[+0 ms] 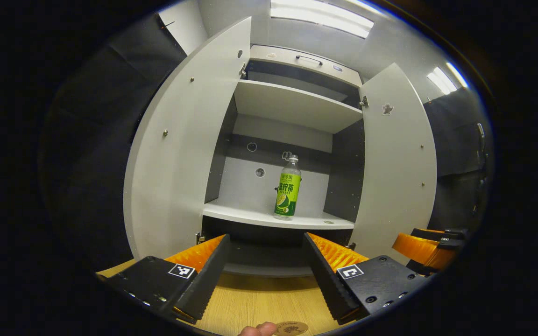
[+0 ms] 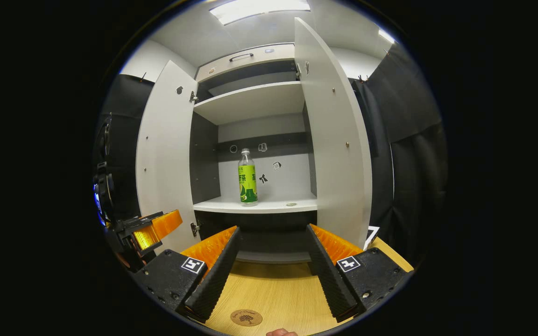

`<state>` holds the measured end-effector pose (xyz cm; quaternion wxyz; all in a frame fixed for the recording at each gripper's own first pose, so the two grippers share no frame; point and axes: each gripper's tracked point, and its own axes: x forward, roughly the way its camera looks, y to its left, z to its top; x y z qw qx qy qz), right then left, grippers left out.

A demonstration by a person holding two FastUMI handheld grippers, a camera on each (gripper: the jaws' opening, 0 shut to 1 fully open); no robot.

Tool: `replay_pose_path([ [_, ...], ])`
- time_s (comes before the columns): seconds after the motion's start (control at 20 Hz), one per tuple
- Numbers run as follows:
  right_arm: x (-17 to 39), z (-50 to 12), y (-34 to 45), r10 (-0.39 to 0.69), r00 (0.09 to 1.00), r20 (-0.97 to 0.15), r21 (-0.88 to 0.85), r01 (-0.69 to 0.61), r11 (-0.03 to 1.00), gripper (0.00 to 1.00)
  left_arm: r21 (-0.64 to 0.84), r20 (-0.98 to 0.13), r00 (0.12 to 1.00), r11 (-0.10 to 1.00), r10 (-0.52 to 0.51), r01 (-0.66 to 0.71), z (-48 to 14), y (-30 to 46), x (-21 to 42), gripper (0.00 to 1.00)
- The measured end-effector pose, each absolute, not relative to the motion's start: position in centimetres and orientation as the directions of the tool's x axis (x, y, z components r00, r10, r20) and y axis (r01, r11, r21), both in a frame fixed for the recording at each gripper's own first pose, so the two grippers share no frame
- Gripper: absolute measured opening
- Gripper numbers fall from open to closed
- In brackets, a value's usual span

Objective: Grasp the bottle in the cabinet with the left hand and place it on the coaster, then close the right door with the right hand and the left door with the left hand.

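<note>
Nearest, on the wooden table (image 2: 269, 289) in front of the cabinet (image 2: 250, 100), lies the round brown coaster (image 2: 246, 318); in the left gripper view it (image 1: 291, 328) is cut off at the bottom edge, with a fingertip (image 1: 258, 330) just beside it. The left gripper (image 1: 265, 254) hovers over the table short of the cabinet, its fingers spread wide, holding and touching nothing. The right gripper (image 2: 272, 247) hovers likewise before the cabinet, jaws wide apart and empty. Each view catches part of the other gripper off to one side, too cut off to judge.

Farther back, both cabinet doors stand swung open: the left door (image 1: 180, 140) and the right door (image 2: 334, 135). Inside the cabinet, on its lower shelf (image 1: 273, 217), stands the bottle (image 1: 288, 189), upright, clear plastic with a pale cap and a bright green label wrapped round its body. It sits apart from the cabinet walls, a little forward of the back panel. The label's print is too small to make out. Small marks on the back panel behind the bottle are unclear.
</note>
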<state>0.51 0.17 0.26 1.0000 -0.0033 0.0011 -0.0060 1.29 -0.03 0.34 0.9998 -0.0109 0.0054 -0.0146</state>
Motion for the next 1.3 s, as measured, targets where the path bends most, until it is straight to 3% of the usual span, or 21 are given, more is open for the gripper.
replay_pose_path([
  [0.6,0.3,0.5,0.2,-0.030,1.000,0.006,-0.019,0.030,0.999,0.85,-0.053,-0.014,0.990,0.989,-0.141,0.140,2.1,-3.0,5.4,0.94],
  [0.65,0.3,0.6,0.2,-0.033,0.999,0.008,-0.021,0.033,0.999,0.85,-0.056,-0.010,0.988,0.987,-0.153,0.152,2.3,-3.3,6.2,0.99],
  [0.7,0.2,0.6,0.1,-0.036,0.999,0.010,-0.023,0.036,0.999,0.85,-0.058,-0.009,0.986,0.985,-0.164,0.163,2.4,-3.5,6.9,0.95],
  [0.95,-0.1,1.2,-0.7,-0.059,0.998,0.023,-0.027,0.060,0.998,0.85,-0.084,-0.007,0.975,0.971,-0.223,0.222,3.2,-5.3,11.3,0.99],
  [1.0,-0.1,1.3,-0.8,-0.062,0.998,0.024,-0.027,0.063,0.998,0.85,-0.079,0.007,0.973,0.969,-0.233,0.233,3.8,-5.6,12.5,0.95],
  [1.3,-0.1,1.5,-2.0,-0.099,0.995,0.026,-0.023,0.100,0.995,0.85,-0.004,0.029,0.971,0.972,-0.235,0.236,5.2,-6.5,20.2,0.94],
])
